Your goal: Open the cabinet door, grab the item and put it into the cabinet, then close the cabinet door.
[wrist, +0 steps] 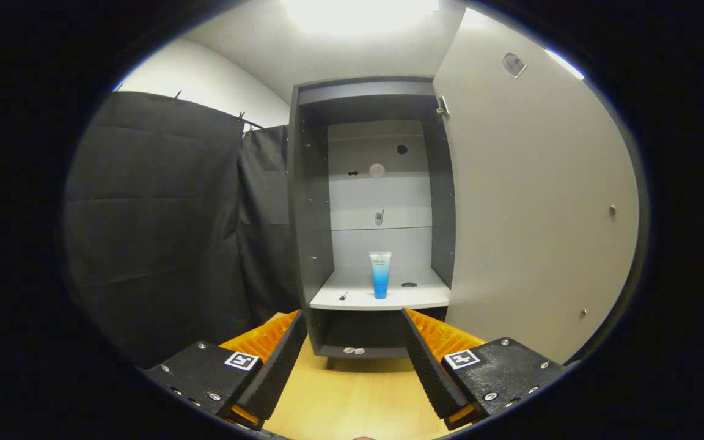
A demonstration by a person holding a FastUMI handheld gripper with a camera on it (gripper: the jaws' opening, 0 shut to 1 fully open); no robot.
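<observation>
Standing upright on the shelf (382, 298) inside the cabinet (310, 201), the tube (380, 275) is already stowed, well beyond the gripper (352, 348), whose fingers are spread wide with nothing between them. What seems left is the closing: the door (529, 214) hangs swung out on the far right of the fingers, its hinge (442, 107) showing at the top corner. The likely trouble lies there. A hard or glancing push could slam the door and jolt the cabinet, and the tube, tall and narrow on its cap, looks easy to topple; it stands near the shelf's front edge, so a fall might carry it forward into the doorway and block the closing. A finger slipping off the smooth panel is another risk, since no handle is clear on this side. Around it, a small dark round mark sits on the shelf beside the tube, the lower compartment holds a small pale object, and black cloth (162, 226) hangs left of the fingers. Nothing stands between the fingers and the door over the wooden table (352, 397)
</observation>
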